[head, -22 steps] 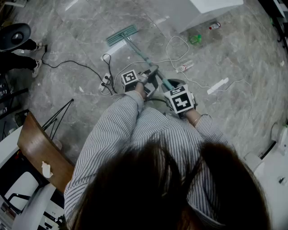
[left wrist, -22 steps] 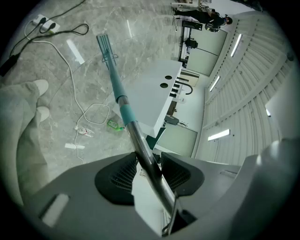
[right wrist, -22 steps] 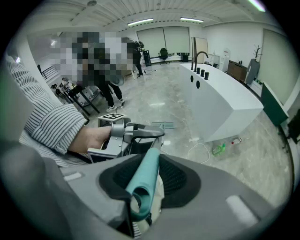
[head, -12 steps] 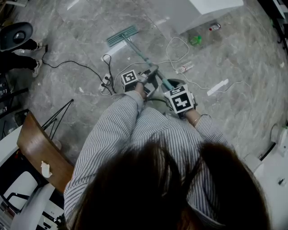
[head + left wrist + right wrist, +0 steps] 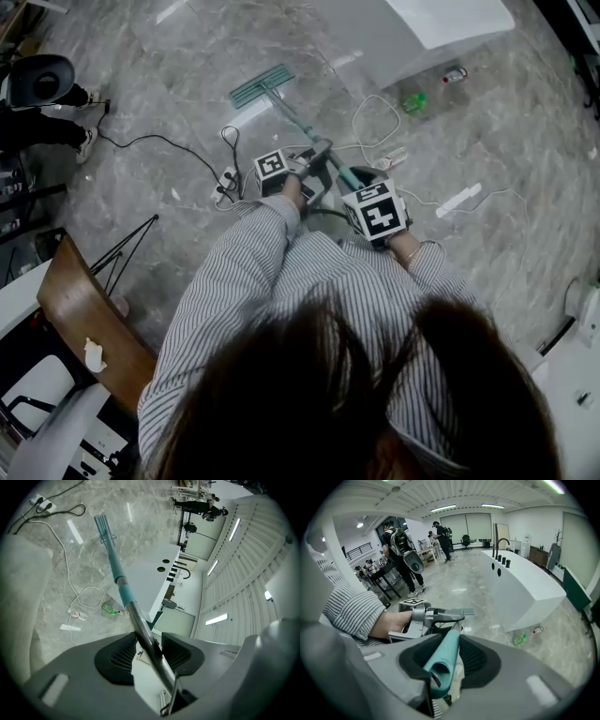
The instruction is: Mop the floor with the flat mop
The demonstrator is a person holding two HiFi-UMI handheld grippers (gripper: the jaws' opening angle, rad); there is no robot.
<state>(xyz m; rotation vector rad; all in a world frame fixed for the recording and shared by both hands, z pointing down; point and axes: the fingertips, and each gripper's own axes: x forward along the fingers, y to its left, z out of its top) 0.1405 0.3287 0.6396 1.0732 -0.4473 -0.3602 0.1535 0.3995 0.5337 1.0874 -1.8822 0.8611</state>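
Note:
The flat mop has a teal head (image 5: pixel 262 85) lying on the grey marble floor ahead of me, and a pole (image 5: pixel 302 124) running back toward me. My left gripper (image 5: pixel 317 161) is shut on the metal part of the pole (image 5: pixel 145 639), seen between its ribbed pads (image 5: pixel 123 656) in the left gripper view, with the mop head (image 5: pixel 104 527) far down the floor. Lower on the pole, my right gripper (image 5: pixel 361 177) is shut on the teal handle end (image 5: pixel 444 660). The right gripper view also shows the left gripper (image 5: pixel 440 616) just ahead.
White cables (image 5: pixel 375 122) and a black cable with a power strip (image 5: pixel 226 178) lie on the floor near the mop. A green bottle (image 5: pixel 412 101) and a small bottle (image 5: pixel 455 74) lie by a white counter (image 5: pixel 412 28). A wooden chair (image 5: pixel 89 314) stands at my left. People (image 5: pixel 400 543) stand further off.
The mop head has shifted slightly right and down in the head view, along with both grippers; the grips on the pole are unchanged.

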